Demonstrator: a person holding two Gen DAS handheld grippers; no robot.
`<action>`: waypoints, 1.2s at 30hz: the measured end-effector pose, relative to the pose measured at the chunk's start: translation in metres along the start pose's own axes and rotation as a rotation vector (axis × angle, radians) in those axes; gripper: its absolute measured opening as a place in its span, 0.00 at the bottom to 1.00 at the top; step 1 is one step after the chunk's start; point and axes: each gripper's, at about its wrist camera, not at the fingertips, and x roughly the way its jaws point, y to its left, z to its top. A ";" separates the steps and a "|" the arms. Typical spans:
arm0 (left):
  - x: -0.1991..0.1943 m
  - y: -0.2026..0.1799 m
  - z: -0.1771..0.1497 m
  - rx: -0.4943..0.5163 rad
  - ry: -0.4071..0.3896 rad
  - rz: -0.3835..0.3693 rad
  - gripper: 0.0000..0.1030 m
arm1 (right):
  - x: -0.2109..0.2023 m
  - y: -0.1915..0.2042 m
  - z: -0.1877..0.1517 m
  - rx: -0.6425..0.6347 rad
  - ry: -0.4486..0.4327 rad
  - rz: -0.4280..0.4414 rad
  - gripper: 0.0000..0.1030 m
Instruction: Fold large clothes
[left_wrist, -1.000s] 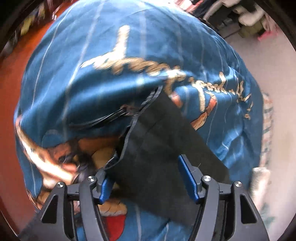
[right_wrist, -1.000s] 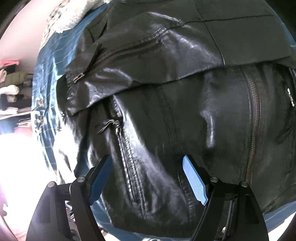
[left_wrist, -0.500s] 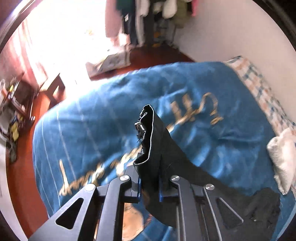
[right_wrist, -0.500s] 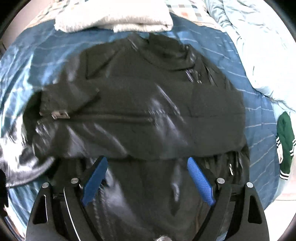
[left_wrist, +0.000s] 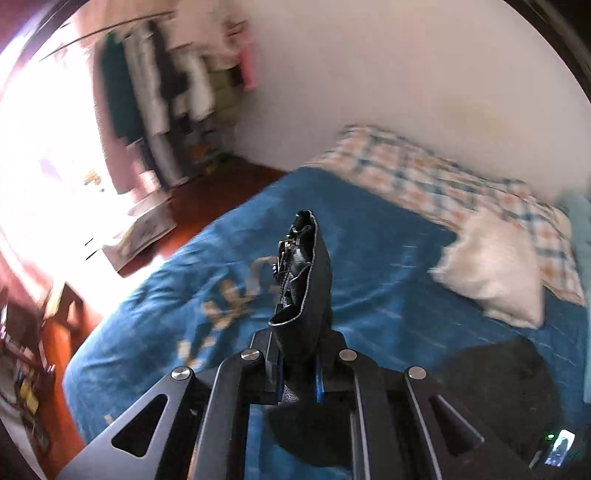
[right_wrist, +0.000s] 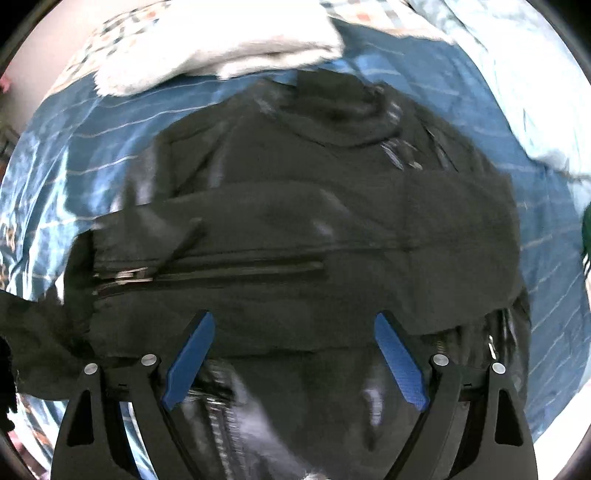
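Note:
A black leather jacket lies spread on a blue bedspread, one part folded across its body with a zipper showing. My right gripper hovers above its lower part, blue pads wide apart and nothing pinched between them. In the left wrist view my left gripper is shut on a bunched end of the jacket, which stands up out of the jaws, lifted high over the bed. More of the black jacket lies at the lower right of that view.
A folded white fleecy garment rests near a checked pillow at the bed's head. Pale blue bedding sits at the right. Clothes hang on a rack beyond the red-brown floor. A phone lies at the lower right.
My left gripper closed on the jacket end and rose high over the bed, turning as it went. My right gripper opened a little wider and pulled back, so more of the jacket shows.

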 end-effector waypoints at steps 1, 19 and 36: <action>-0.006 -0.027 0.000 0.030 -0.009 -0.041 0.07 | -0.002 -0.015 0.001 0.021 0.004 0.007 0.87; -0.011 -0.409 -0.190 0.555 0.366 -0.548 0.08 | 0.023 -0.323 -0.008 0.459 0.106 -0.042 0.87; -0.001 -0.264 -0.154 0.429 0.357 -0.240 0.91 | 0.028 -0.337 0.007 0.515 0.159 0.541 0.87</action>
